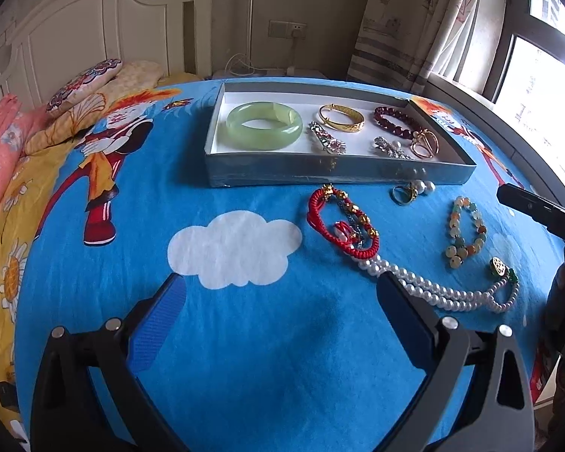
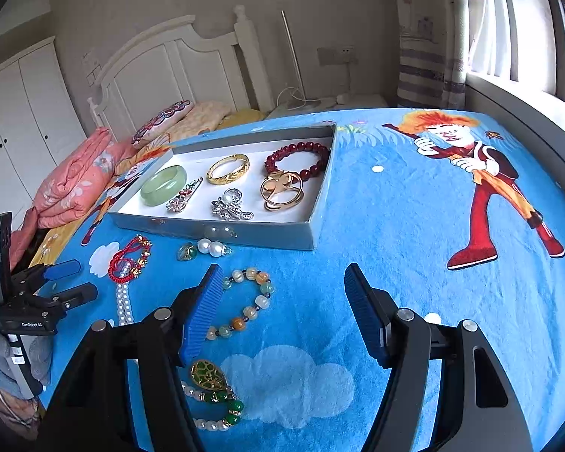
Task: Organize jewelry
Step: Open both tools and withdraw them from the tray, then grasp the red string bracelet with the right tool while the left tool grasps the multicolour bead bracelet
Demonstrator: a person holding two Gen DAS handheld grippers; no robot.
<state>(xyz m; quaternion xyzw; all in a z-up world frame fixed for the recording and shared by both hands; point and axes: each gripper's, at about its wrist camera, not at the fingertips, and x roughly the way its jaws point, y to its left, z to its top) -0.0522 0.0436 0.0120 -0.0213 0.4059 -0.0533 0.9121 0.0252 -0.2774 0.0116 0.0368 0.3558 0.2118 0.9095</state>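
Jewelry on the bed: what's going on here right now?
Someone is sorting jewelry into a tray with two hand-held grippers. Six pieces are in, including the jade bangle. The red cord bracelet, ring, pearl earring, bead bracelet and pearl necklace remain on the blanket. The left hand-held gripper and right hand-held gripper are open, holding nothing.

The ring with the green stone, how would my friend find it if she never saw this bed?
Look for the grey tray on the blue blanket. Just in front of its near wall, on the blanket, lies the gold ring beside two big white pearls. It is the smallest piece there, one green stone in gold, not a loop of beads like the bracelets nearby.
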